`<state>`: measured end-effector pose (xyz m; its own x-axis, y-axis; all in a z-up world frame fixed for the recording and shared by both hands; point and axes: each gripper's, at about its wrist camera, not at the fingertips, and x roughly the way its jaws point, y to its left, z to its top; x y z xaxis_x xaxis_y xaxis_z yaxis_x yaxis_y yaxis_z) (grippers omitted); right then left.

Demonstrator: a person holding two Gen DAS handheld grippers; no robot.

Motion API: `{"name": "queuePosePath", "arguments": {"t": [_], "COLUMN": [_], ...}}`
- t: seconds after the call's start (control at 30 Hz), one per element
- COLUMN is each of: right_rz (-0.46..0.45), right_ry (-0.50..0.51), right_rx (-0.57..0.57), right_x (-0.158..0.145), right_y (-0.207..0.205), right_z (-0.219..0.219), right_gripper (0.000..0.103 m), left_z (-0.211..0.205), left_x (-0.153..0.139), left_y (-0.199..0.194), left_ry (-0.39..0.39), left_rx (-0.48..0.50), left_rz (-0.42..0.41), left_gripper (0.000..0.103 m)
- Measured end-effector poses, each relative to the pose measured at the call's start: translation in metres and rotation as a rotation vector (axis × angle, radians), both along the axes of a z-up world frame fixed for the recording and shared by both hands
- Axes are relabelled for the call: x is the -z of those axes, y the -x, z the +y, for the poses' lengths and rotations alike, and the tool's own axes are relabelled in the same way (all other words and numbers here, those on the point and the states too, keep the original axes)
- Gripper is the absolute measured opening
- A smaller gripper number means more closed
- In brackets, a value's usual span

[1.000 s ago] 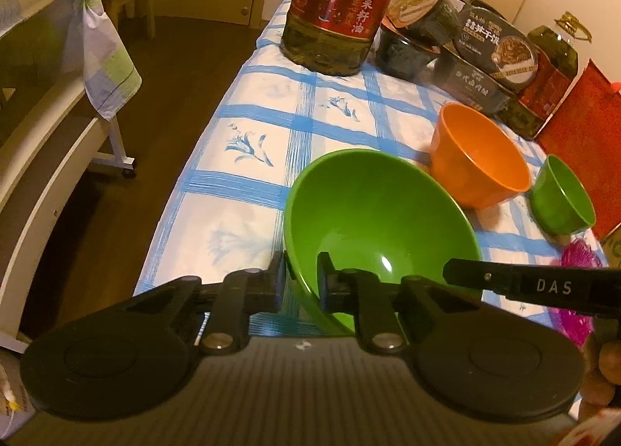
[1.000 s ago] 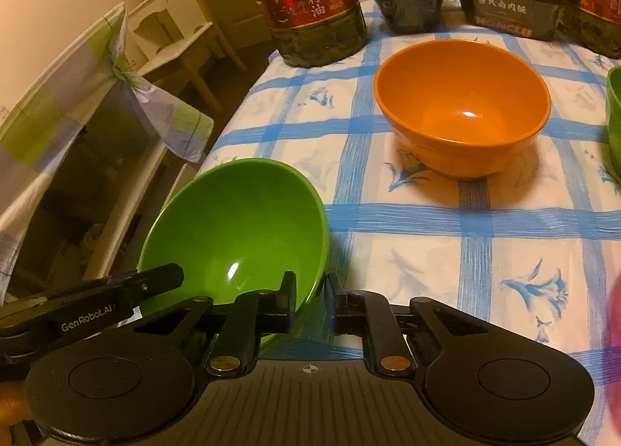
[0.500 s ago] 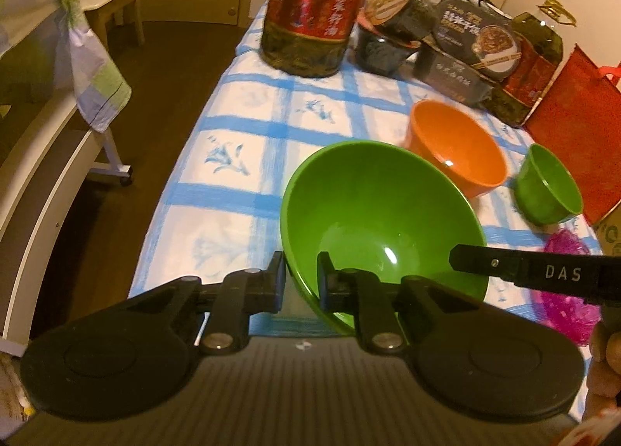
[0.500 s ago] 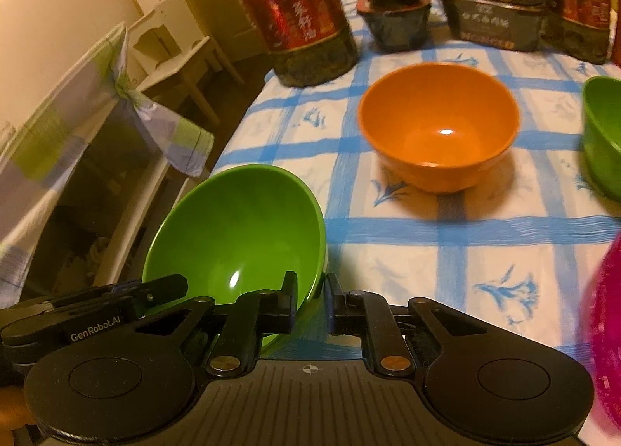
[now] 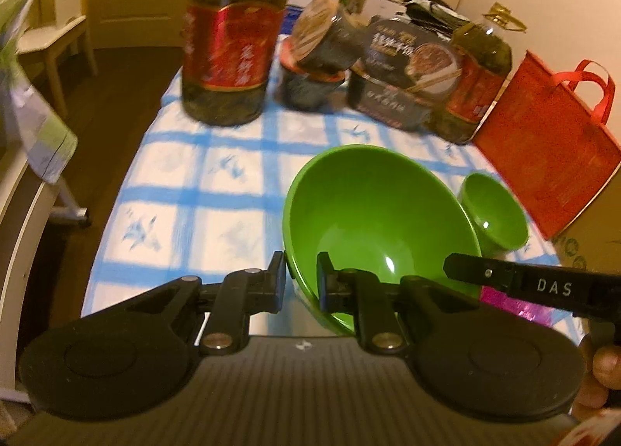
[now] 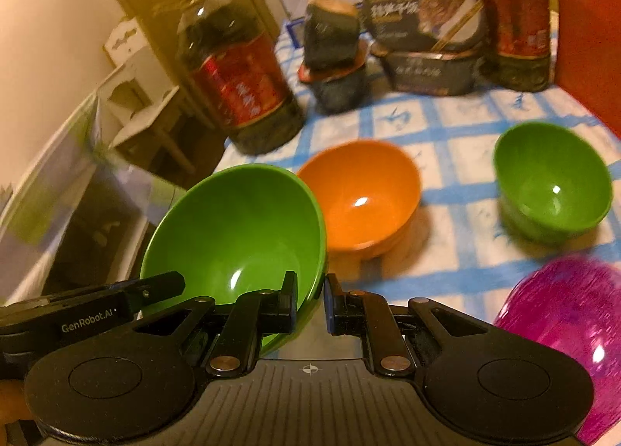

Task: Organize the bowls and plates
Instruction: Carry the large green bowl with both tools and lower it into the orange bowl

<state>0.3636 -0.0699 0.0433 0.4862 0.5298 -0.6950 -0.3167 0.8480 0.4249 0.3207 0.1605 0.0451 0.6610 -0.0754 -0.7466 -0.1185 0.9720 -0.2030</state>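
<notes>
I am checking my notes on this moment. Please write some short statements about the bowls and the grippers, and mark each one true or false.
1. Both grippers clamp the rim of the large green bowl. True.
2. The left gripper is open. False: it is shut on the rim.
3. The orange bowl lies upside down. False: it stands upright.
4. The small green bowl is empty. True.
5. The right gripper holds the pink bowl. False: that bowl is untouched.

Both cameras sit just behind their own tongs and look forward and steeply down across the counter (image 5: 186, 190) toward the far wall. The left view looks from the left side of the large green bowl (image 5: 382, 221), the right view from its right. Both share that bowl, close up, the small green bowl (image 6: 553, 180) and the bottles behind.
</notes>
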Motion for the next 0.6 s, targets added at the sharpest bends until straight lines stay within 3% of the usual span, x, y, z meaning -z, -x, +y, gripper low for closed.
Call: {"name": "queuePosePath", "arguments": {"t": [0.23,0.6], "right_rz": [-0.002,0.027], "right_ry": [-0.004,0.014], "right_rx": [0.042,0.06], "right_x": [-0.007,0.023], "right_y": [-0.046,-0.103], "right_z": [-0.018,-0.022], "right_gripper": [0.014,0.014], "left_z": [-0.016,-0.02], "left_x": [-0.007,0.031], "left_y": [-0.053,-0.112], "left_ry": [-0.007,-0.001], "left_rx": [0.03,0.034], "left_rz": [0.0,0.041], "left_gripper": [0.014,0.014]}}
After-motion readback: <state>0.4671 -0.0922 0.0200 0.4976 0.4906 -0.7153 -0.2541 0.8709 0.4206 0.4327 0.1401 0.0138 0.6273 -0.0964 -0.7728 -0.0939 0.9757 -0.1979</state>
